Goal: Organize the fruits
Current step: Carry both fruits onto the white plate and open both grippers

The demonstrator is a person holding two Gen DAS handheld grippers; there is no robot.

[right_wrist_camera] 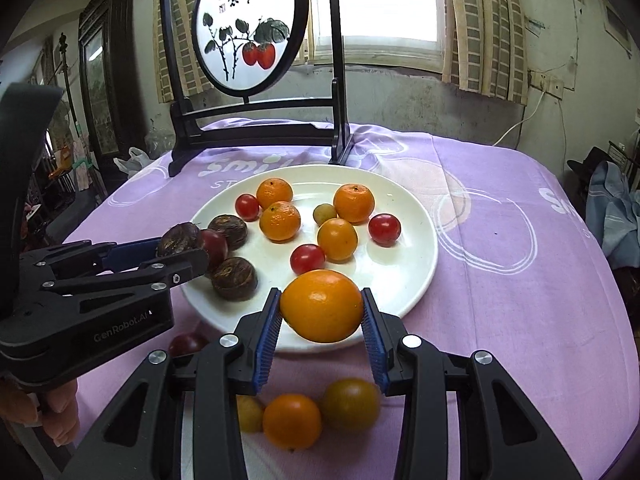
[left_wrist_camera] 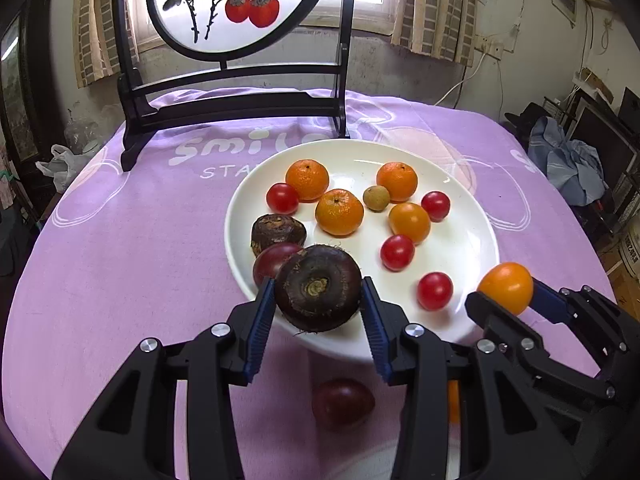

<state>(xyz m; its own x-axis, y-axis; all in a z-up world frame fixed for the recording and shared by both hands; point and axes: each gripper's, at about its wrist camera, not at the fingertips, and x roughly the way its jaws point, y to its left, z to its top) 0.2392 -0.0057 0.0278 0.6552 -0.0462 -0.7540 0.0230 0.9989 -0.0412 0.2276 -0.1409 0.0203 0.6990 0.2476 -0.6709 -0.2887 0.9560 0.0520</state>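
Left gripper is clamped on a dark brown water chestnut, blue pads pressing its two sides, the nut held above the near rim of the white plate. Right gripper is clamped on a smooth orange tomato, also held over the near rim of the plate; in the left wrist view this same gripper enters from 4 o'clock. The plate sits on a purple tablecloth with white lettering. On the plate: three mandarins, one at 12 o'clock, one at 1 o'clock, one near centre; a small tan longan lies between the centre and 1 o'clock mandarins. A second orange tomato lies just right of centre. Red cherry tomatoes lie at 11 o'clock, 2 o'clock, centre and 5 o'clock. At 9 o'clock rests another water chestnut, touching a dark purple tomato that is partly hidden behind the held nut. Off the plate, on the cloth beneath the grippers: a dark red tomato, an orange fruit, a greenish-brown tomato and a yellow fruit, partly hidden. A black-framed round screen painted with persimmons stands at 12 o'clock beyond the plate.
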